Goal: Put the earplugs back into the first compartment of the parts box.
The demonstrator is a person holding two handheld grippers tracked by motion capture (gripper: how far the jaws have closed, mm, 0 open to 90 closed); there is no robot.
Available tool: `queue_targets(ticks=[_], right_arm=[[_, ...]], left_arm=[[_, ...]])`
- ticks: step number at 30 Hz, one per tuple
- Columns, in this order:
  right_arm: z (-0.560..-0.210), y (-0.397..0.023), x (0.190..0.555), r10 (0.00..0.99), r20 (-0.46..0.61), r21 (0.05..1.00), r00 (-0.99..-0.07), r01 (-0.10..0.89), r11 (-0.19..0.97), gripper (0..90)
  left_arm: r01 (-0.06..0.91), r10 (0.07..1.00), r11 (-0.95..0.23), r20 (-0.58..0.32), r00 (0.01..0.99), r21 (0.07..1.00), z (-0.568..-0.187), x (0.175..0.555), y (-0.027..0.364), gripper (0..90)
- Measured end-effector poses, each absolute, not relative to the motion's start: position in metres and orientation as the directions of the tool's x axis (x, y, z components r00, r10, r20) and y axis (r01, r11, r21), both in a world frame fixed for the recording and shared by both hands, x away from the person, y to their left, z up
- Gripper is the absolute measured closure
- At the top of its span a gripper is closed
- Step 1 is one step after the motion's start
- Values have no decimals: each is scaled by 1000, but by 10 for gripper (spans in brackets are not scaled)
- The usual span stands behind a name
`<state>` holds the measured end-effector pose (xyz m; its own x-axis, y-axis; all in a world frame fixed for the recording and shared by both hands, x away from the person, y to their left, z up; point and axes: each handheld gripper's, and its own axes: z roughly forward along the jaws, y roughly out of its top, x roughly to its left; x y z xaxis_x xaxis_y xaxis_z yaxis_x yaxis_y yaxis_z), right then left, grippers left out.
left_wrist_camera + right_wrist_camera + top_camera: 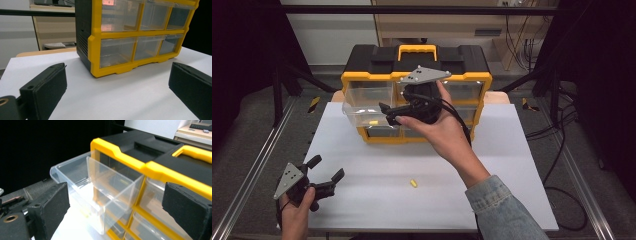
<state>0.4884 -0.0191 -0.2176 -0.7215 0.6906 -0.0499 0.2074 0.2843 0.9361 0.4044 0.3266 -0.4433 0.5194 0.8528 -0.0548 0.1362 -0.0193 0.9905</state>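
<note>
Right claw (384, 111) (agape) over drawer (362, 114)

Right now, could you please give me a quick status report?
Both grippers open, left gripper idle. Right gripper at pulled-out drawer, yellow piece inside. Second yellow piece loose on table.

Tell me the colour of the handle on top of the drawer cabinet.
Yellow: the handle sits in the black top of the drawer cabinet, clearest in the high view.

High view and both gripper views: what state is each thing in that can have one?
Pulled-out drawer: open, one yellow piece inside.
Other drawers: shut.
Storage box: upright on the table.
Loose yellow piece: lying on the table.
Left gripper: open, empty.
Right gripper: open, empty, at the drawer.
</note>
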Motion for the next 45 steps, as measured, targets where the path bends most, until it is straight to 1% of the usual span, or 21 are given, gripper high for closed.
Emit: queue_targets(ticks=[4,7,13,27,45], right_arm=[[-226,-25,485,699,-61,930,-712,215,300,69],[-234,-30,483,709,-88,919,-699,218,330,69],[-251,-39,479,709,-68,907,-702,252,337,69],[-308,-52,467,713,-24,874,-700,331,355,74],[-355,-68,457,724,19,828,-689,417,375,75]], left_arm=[[135,854,-21,-53,518,991,-443,404,327,15],[126,857,-21,-47,512,992,-442,404,328,15],[126,859,-20,-48,510,992,-442,404,329,15],[127,859,-23,-45,509,992,-443,405,328,15],[126,859,-26,-43,510,992,-443,405,328,15]])
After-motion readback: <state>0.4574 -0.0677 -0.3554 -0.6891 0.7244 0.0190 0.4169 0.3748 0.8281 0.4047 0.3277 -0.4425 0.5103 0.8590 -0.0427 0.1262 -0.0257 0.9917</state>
